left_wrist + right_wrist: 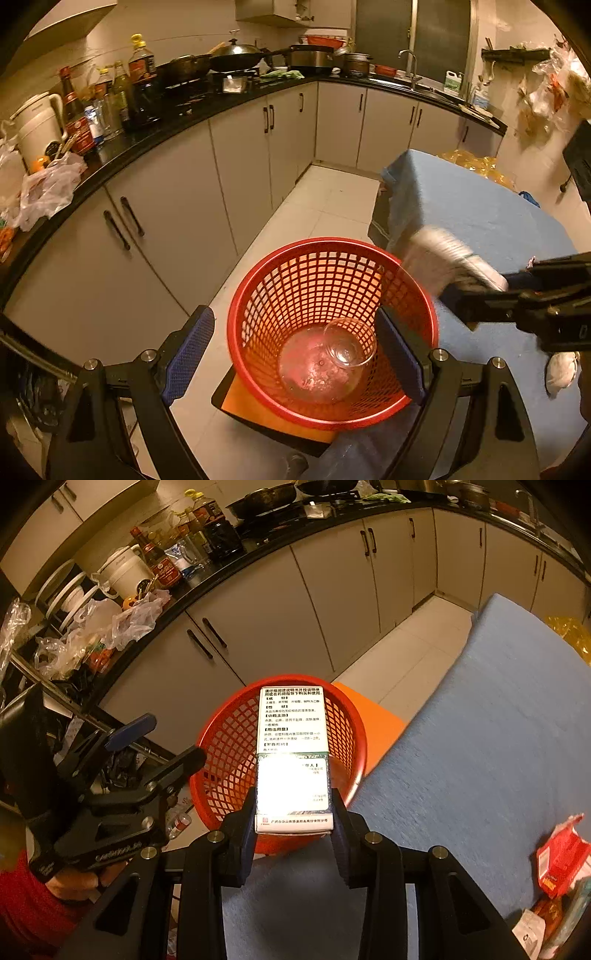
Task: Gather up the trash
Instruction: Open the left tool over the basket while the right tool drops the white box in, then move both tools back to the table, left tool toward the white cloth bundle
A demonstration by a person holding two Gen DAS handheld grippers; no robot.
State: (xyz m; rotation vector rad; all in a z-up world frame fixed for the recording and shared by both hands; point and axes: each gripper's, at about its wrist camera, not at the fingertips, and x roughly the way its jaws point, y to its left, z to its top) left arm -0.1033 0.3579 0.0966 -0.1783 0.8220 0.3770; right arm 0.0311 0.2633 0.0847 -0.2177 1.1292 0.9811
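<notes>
A red mesh basket (258,280) stands on an orange stool (258,406) beside the blue-clothed table (480,206). On its bottom lie clear plastic containers (347,343). My left gripper (295,350) hangs open above the basket, nothing between its blue pads (192,347). My right gripper (293,805) is shut on a white medicine box (291,738) with printed text, held over the basket (225,746) near its table-side rim. In the left wrist view that box (443,258) is a white blur at the right gripper (465,291). The left gripper (159,742) shows open at the left of the right wrist view.
A torn red packet (561,856) and other wrappers (532,926) lie on the table (498,720) at the lower right. A white crumpled item (561,369) sits on the cloth. A black counter (177,122) with bottles and pans curves over grey cabinets; pale floor tiles (332,199) run between.
</notes>
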